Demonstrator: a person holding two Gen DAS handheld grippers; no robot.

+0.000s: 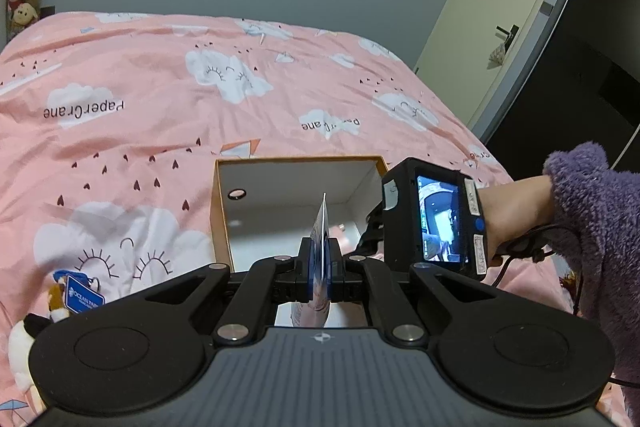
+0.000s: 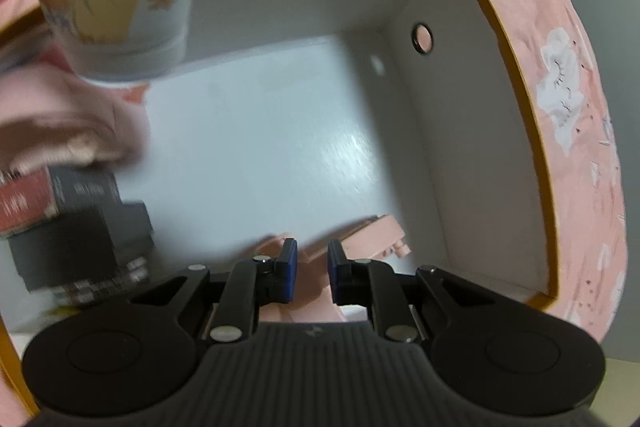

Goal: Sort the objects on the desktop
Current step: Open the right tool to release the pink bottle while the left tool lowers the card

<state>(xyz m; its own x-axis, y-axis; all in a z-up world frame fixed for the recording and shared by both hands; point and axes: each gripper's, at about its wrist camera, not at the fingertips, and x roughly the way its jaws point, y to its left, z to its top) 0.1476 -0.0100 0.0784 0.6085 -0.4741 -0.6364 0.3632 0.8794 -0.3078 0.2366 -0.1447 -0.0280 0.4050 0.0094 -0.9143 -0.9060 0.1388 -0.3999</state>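
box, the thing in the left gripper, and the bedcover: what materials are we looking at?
Box: looks like rigid cardboard, matte white inside, tan rim edge, with a metal-ringed finger hole.
Card pinched edge-on in the left gripper: thin printed card or paper, possibly glossy; it stands stiff and flat.
Bedcover: woven fabric, likely cotton, matte, with soft creases and printed clouds.

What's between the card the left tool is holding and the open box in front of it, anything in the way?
Nothing visible blocks it. The left tool is shut on the card, which stands edge-on right over the near rim of the box. The right tool sits at the box's right side, not across the card's path; the white floor ahead looks bare.
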